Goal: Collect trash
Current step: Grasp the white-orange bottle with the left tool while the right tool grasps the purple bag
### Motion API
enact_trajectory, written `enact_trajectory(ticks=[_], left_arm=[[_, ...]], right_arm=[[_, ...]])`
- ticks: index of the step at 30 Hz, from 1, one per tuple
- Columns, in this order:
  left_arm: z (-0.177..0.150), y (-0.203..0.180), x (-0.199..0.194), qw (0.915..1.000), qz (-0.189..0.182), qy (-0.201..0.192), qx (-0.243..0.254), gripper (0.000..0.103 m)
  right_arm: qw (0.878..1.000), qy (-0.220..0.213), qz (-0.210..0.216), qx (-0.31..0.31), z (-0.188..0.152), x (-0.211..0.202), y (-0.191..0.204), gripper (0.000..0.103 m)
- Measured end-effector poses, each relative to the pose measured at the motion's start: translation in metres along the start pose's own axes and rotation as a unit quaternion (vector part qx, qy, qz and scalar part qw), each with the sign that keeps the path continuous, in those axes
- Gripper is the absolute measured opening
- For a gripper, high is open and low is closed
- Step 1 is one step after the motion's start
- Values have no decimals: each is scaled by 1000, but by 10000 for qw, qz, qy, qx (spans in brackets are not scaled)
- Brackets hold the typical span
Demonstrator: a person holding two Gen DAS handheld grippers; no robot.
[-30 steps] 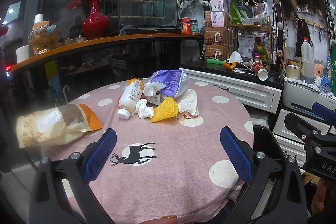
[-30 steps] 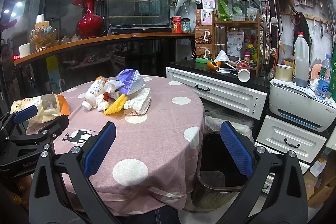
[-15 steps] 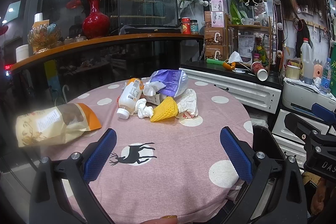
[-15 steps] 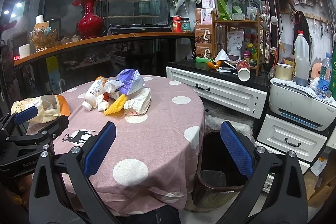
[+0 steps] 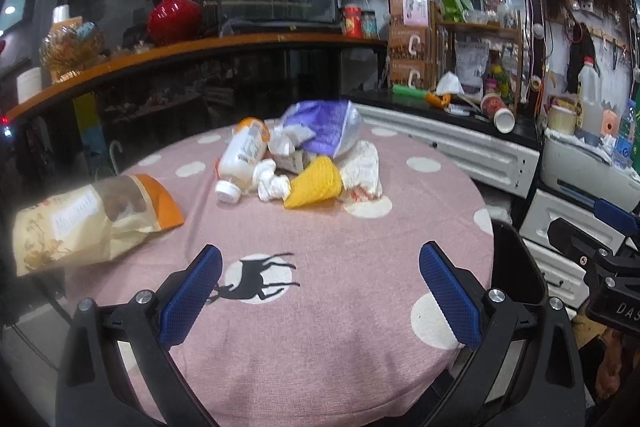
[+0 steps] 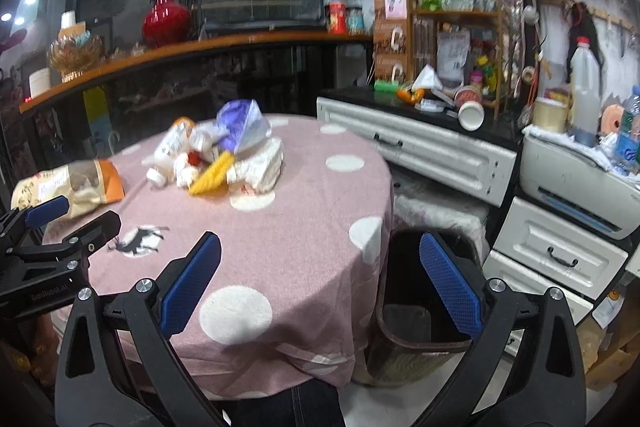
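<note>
Looking along the right gripper (image 6: 320,283), its blue ribbed fingers spread wide and empty, only this view shows the dark trash bin's (image 6: 404,343) inside, on the floor beside the round table (image 6: 304,239). The left gripper (image 5: 320,293), equally wide and empty, hovers over the pink dotted cloth. A blurred trash pile (image 5: 304,167) sits mid-table: white plastic bottle (image 5: 242,157), yellow knit cone (image 5: 316,183), crumpled wrappers. A paper snack bag (image 5: 88,219) lies at the table's left edge.
</note>
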State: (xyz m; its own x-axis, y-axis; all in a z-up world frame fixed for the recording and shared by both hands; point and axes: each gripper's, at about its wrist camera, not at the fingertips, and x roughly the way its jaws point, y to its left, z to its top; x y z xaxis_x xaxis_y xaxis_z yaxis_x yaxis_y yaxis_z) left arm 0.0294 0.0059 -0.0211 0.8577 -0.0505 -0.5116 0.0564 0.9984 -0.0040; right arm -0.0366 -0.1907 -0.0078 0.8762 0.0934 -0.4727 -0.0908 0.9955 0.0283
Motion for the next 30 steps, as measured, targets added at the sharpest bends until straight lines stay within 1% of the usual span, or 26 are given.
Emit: enact_trajectory(ticks=[1, 2, 3, 4, 5, 6, 7, 8, 9, 10, 11, 13, 15, 16, 19, 21, 22, 24, 26, 30], left_arm=[[-1, 3, 6, 9998, -74, 153, -35, 98], [-1, 6, 14, 9995, -143, 289, -46, 98], [-2, 7, 18, 9993, -155, 333, -4, 98], [-1, 9, 25, 9990, -150, 409, 66, 98], [0, 11, 33, 9985, -159, 492, 160, 98], [0, 12, 40, 9983, -108, 420, 386, 98], [1, 13, 47, 9972, -146, 498, 534, 98], [4, 17, 56, 9956, -320, 618, 624, 98], [6, 23, 62, 9936, -372, 790, 711, 98], [9, 29, 70, 9930, -465, 819, 710, 98], [14, 35, 75, 9935, -614, 768, 579, 98], [29, 45, 87, 9933, -641, 771, 572, 98], [46, 56, 101, 9936, -499, 784, 637, 98], [57, 64, 109, 9943, -351, 784, 637, 98], [86, 88, 135, 9942, -245, 937, 474, 97], [105, 106, 156, 9932, -161, 1117, 272, 91], [113, 114, 166, 9922, -205, 1219, 137, 84], [121, 120, 183, 9903, -249, 1368, 27, 82], [124, 120, 198, 9888, -139, 1479, 102, 75], [127, 119, 225, 9865, 165, 1597, 336, 75]], right_arm=[[9998, 206, 67, -28, 0, 11, -1, 98], [9996, 279, 92, -41, 0, 16, 0, 98], [9979, 598, 218, -81, 3, 33, -2, 98], [9972, 700, 267, -81, 3, 39, -2, 98], [9953, 888, 382, -65, 5, 52, -6, 98], [9940, 991, 453, -45, 7, 60, -6, 98], [9929, 1075, 517, -26, 9, 67, -6, 98], [9912, 1182, 595, 0, 13, 76, -6, 98], [9896, 1280, 662, 9, 18, 86, -5, 98], [9878, 1375, 737, 6, 26, 100, -6, 98], [9868, 1426, 770, 2, 31, 109, -6, 98], [9853, 1485, 848, -24, 41, 122, -2, 98], [9843, 1511, 911, -23, 48, 132, 0, 98], [9840, 1508, 945, -11, 53, 137, 3, 98], [9838, 1473, 1021, -39, 61, 146, 10, 98], [9844, 1418, 1034, -116, 64, 149, 15, 98], [9843, 1412, 1045, -170, 66, 153, 17, 98], [9835, 1441, 1065, -237, 67, 161, 21, 98], [9826, 1477, 1092, -262, 66, 165, 22, 98], [9816, 1529, 1106, -285, 65, 166, 19, 98]])
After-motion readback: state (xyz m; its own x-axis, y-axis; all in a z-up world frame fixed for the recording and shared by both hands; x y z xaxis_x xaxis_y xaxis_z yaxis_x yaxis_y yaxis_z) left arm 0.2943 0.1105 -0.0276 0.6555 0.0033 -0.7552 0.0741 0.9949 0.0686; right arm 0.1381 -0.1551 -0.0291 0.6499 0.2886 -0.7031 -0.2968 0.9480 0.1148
